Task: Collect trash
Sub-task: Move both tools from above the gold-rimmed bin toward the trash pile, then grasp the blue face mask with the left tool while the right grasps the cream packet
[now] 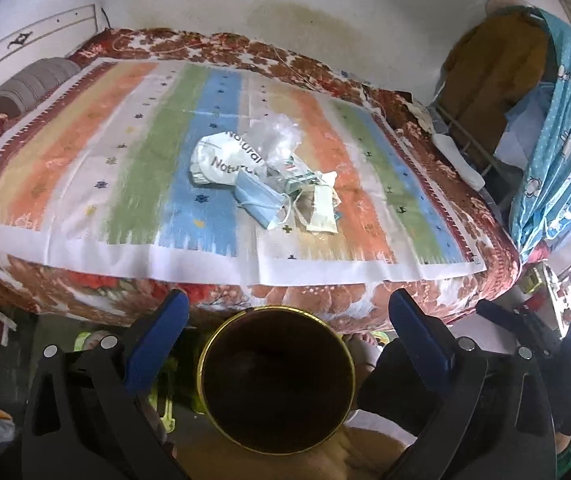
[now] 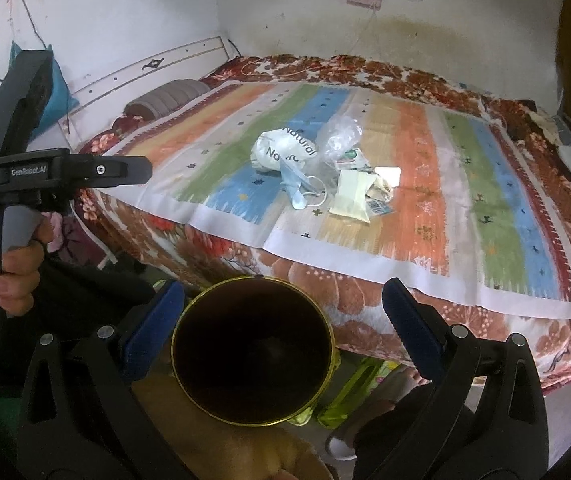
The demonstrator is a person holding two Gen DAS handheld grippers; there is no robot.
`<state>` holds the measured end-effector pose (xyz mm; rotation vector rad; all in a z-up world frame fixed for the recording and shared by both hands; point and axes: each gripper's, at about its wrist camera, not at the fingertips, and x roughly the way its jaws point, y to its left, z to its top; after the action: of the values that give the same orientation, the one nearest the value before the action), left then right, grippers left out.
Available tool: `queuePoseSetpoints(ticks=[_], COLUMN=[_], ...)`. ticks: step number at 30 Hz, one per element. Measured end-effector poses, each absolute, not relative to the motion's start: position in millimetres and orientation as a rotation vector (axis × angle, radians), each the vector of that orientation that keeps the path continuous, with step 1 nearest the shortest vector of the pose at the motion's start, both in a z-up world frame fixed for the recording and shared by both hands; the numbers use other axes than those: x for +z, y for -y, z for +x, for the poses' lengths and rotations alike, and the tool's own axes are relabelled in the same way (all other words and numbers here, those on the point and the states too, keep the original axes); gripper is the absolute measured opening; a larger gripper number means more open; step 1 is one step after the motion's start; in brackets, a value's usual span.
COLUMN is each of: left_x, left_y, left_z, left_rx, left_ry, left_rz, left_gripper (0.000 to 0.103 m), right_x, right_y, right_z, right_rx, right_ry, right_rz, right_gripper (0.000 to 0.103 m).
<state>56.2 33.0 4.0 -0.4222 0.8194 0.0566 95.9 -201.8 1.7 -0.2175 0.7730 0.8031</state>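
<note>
A pile of trash lies mid-bed on a striped cloth (image 1: 133, 168): a crumpled white "Natural" bag (image 1: 221, 162) (image 2: 281, 152), a clear plastic bag (image 1: 281, 136) (image 2: 339, 136), a blue face mask (image 1: 259, 200) (image 2: 295, 184), and a pale sachet (image 1: 321, 210) (image 2: 351, 196). A dark bin with a gold rim (image 1: 277, 380) (image 2: 253, 350) stands below the bed edge, between both grippers' fingers in each view. My left gripper (image 1: 285, 308) is open and empty. My right gripper (image 2: 283, 304) is open and empty. The left gripper's body (image 2: 45, 176) shows in the right wrist view.
The bed has a floral blanket (image 1: 325, 304) and a grey pillow (image 1: 33, 84) at the headboard. A rack with a blue cloth (image 1: 557, 140) stands right of the bed. A green object (image 2: 349, 392) and a foot lie on the floor by the bin.
</note>
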Motion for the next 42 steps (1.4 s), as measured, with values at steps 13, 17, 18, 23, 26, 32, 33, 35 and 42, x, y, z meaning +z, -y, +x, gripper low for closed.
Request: queuePoseSetpoints(ticks=[13, 17, 18, 23, 26, 32, 33, 35, 42], left_x=[7, 3, 2, -6, -15, -31, -35, -42, -62], left_y=[-52, -57, -58, -72, -81, -92, -95, -101, -101], left_z=[128, 143, 147, 165, 176, 198, 203, 212, 240], left_rx=[0.074, 0.104, 0.110, 0.131, 0.137, 0.158, 0.158, 0.165, 0.189], left_ry=[-0.880, -0.898, -0.899, -0.913, -0.932, -0.973, -0.990, -1.003, -1.048], left_rz=[-0.346, -0.336, -0.335, -0.392, -0.430, -0.446, -0.459, -0.502, -0.539], left_gripper=[0.097, 0.097, 0.097, 0.097, 0.097, 0.096, 0.096, 0.096, 0.095], right_x=[8, 6, 5, -4, -9, -23, -25, -29, -44], right_y=[171, 167, 165, 156, 152, 141, 140, 137, 126], right_z=[142, 162, 166, 191, 204, 234, 238, 248, 278], right_rx=[0.795, 0.770, 0.767, 0.747, 0.741, 0.730, 0.729, 0.728, 0.699], right_ry=[-0.796, -0.820, -0.826, -0.855, -0.874, -0.926, -0.932, -0.950, -0.962], right_rz=[-0.278, -0.262, -0.259, -0.261, -0.251, -0.225, -0.220, -0.197, -0.194], right_gripper=[0.094, 0.094, 0.094, 0.094, 0.094, 0.094, 0.094, 0.094, 0.093])
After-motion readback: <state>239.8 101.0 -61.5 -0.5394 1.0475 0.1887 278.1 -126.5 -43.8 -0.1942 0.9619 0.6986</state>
